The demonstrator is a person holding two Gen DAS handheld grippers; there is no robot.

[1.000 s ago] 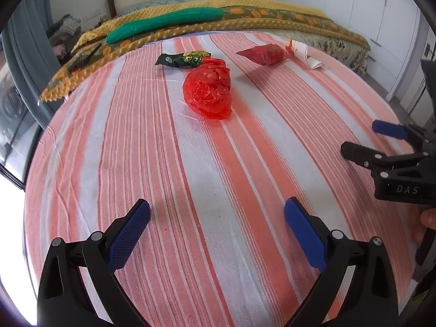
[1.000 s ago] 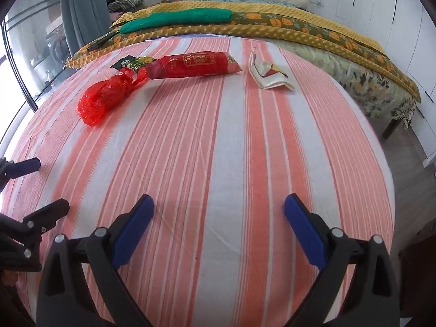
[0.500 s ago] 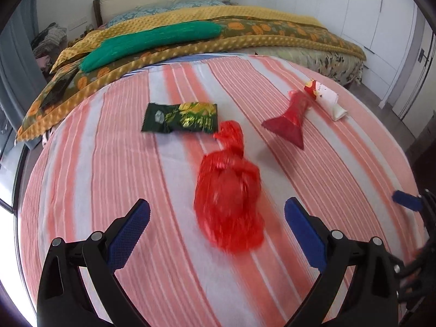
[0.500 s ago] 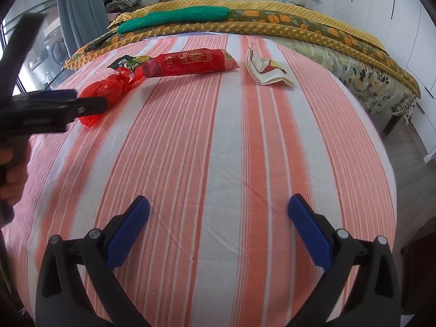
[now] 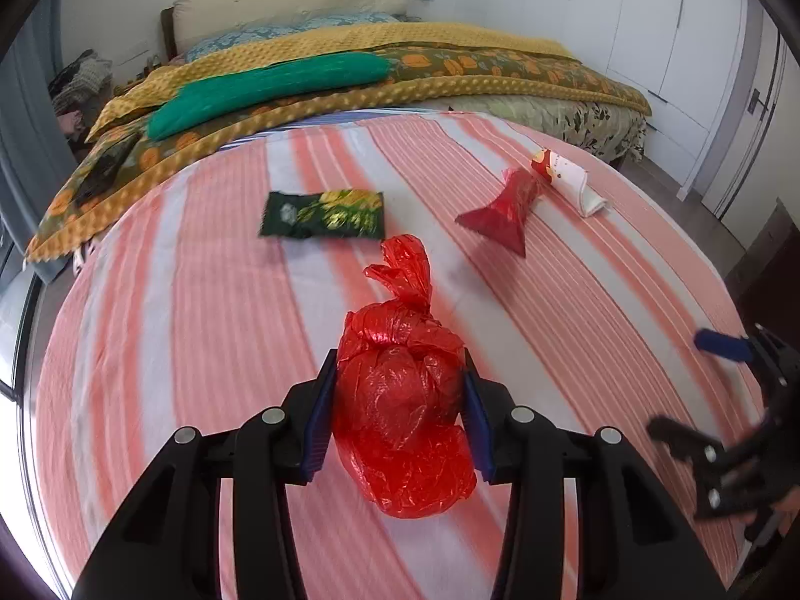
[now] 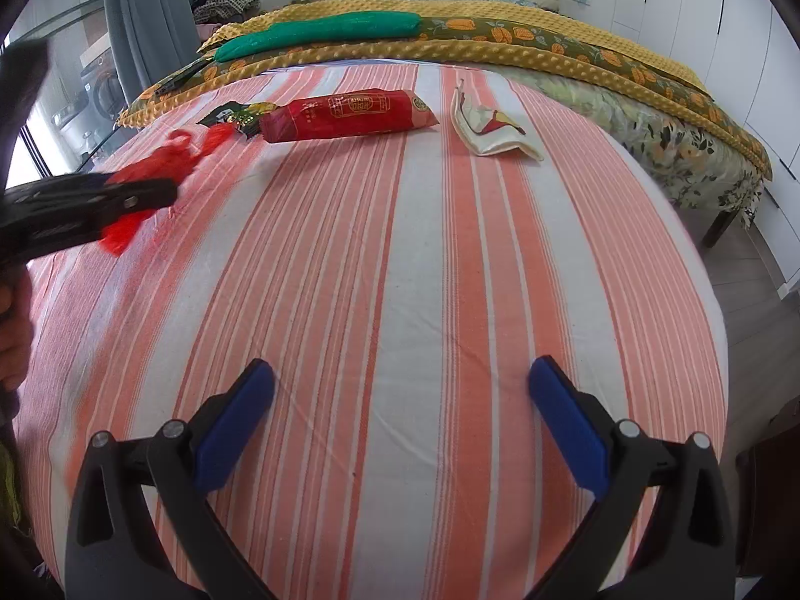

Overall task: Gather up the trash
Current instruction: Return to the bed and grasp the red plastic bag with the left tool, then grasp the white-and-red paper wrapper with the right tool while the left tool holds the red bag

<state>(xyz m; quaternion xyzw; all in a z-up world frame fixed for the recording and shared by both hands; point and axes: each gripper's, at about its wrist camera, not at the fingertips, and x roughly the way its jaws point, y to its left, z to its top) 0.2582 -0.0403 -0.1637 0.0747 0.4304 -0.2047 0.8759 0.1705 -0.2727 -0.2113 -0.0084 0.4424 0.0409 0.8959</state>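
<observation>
My left gripper point(image 5: 397, 415) is shut on a knotted red plastic bag point(image 5: 400, 400) that lies on the striped bed sheet point(image 5: 200, 300). The bag also shows in the right wrist view point(image 6: 160, 170), partly behind the left gripper. Beyond it lie a dark green snack wrapper point(image 5: 325, 214), a red packet point(image 5: 505, 210) and a white and red paper wrapper point(image 5: 567, 182). The right wrist view shows the red packet point(image 6: 345, 115), the paper wrapper point(image 6: 492, 125) and the green wrapper point(image 6: 237, 115). My right gripper point(image 6: 400, 430) is open and empty above the sheet, to the right of the left one.
A yellow and floral blanket point(image 5: 400, 65) with a green bolster point(image 5: 270, 85) lies across the far side of the bed. White wardrobes point(image 5: 675, 25) stand at the right. The bed edge drops to the floor point(image 6: 760, 260) on the right.
My left gripper moved forward over the red bag and closed on it. The right gripper stayed open and shifted slightly.
</observation>
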